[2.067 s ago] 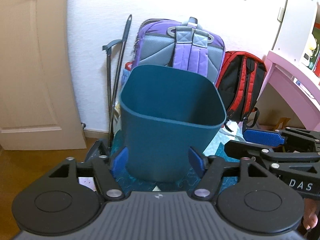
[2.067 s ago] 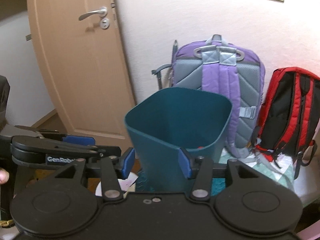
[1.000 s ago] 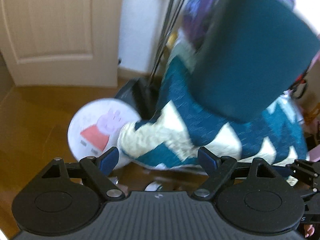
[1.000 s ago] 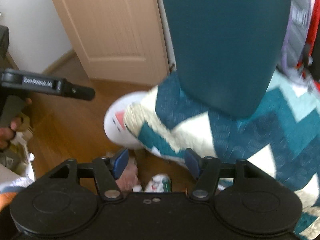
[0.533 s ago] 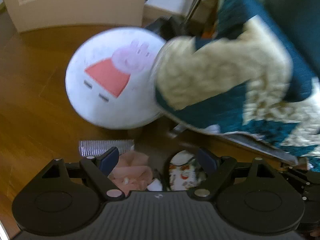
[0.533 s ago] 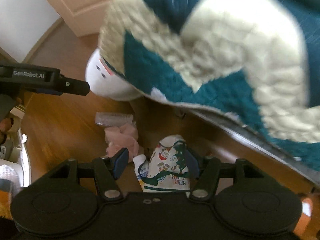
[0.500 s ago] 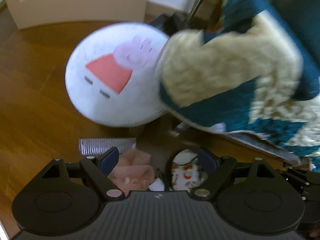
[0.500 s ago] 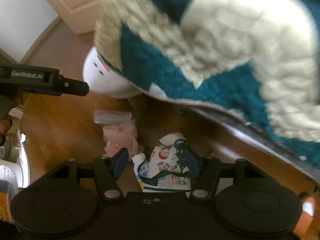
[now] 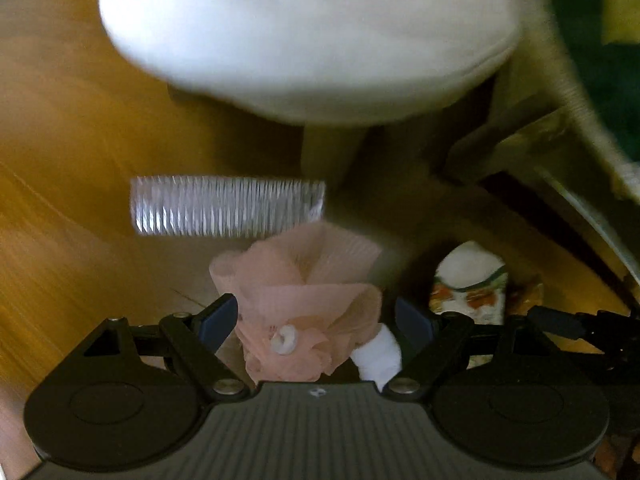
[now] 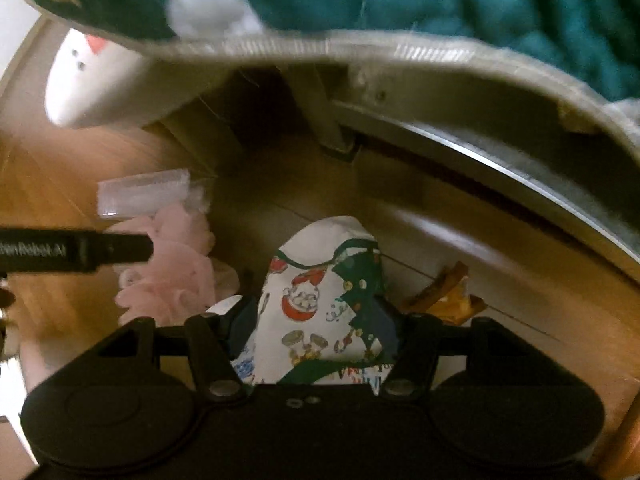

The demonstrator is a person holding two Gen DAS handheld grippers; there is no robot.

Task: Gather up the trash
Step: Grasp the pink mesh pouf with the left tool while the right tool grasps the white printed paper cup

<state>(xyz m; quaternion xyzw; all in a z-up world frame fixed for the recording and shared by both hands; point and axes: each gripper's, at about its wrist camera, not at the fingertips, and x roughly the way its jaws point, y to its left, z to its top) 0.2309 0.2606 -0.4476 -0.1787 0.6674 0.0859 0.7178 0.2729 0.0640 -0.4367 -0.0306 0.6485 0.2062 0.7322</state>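
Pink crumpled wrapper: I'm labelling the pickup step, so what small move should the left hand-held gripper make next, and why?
Probably close on it. The left hand-held gripper is open, and the pink crumpled wrapper on the wooden floor already lies between its fingers, nothing pressing on it yet.

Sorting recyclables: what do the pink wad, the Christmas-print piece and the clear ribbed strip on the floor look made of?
Pink wad: likely matte crepe or tissue paper, finely pleated. Christmas-print piece: seemingly crumpled printed paper. Clear ribbed strip: probably glossy plastic; blur leaves doubt.
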